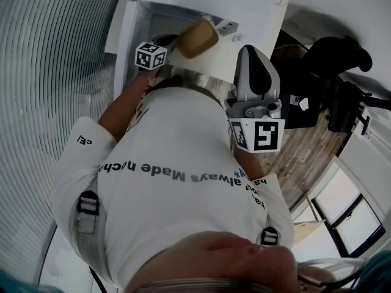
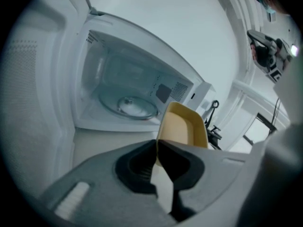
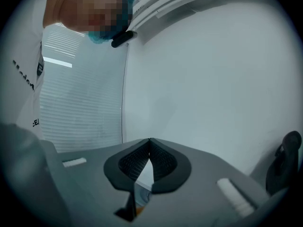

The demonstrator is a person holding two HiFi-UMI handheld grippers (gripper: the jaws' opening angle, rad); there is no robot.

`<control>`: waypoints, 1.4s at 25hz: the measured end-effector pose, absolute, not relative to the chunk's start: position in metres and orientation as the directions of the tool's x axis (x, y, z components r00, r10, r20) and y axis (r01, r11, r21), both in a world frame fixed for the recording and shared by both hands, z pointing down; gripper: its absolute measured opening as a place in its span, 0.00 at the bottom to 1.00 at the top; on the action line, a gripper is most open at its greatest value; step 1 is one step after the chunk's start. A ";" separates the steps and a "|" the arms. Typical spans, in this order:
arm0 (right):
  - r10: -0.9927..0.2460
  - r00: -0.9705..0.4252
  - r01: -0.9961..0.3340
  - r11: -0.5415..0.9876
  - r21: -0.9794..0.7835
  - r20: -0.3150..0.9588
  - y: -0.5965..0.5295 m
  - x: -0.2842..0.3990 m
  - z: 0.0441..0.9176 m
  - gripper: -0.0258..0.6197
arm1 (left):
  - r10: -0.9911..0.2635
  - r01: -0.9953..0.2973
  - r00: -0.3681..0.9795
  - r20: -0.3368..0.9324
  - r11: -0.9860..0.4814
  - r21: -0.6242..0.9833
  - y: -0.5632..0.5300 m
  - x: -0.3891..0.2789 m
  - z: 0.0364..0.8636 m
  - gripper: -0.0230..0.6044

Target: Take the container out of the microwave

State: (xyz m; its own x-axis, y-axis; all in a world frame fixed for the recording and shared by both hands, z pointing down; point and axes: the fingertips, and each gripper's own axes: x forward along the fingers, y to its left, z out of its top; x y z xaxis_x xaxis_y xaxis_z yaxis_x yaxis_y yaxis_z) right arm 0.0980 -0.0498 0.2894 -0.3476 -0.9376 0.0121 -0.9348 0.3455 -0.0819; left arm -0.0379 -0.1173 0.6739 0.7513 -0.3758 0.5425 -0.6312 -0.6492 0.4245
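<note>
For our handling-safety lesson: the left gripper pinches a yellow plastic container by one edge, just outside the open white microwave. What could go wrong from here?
1. The left gripper grips the yellow plastic container by one thin rim wall only, so it may tilt or slip out.
2. It hangs near the open white microwave; a swing could knock the frame.
3. The right gripper is shut, empty and turned toward a wall, so nothing supports the container underneath.

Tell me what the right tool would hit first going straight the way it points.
Likely the plain white wall. The right tool, shut and empty, faces it with nothing between in its view; how far off is unclear.
</note>
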 end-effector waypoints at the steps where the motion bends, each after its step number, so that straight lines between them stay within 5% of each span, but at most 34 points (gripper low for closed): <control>1: -0.939 -0.345 -0.936 0.343 -0.082 0.011 -0.049 0.099 0.289 0.04 | -0.365 -0.623 0.756 0.544 -0.657 0.425 -0.114 -0.035 0.674 0.07; 35: -0.972 -0.233 -0.970 0.230 -0.075 0.035 -0.022 0.144 0.300 0.04 | 0.076 -0.251 0.769 0.634 -0.877 0.410 -0.060 0.104 0.724 0.07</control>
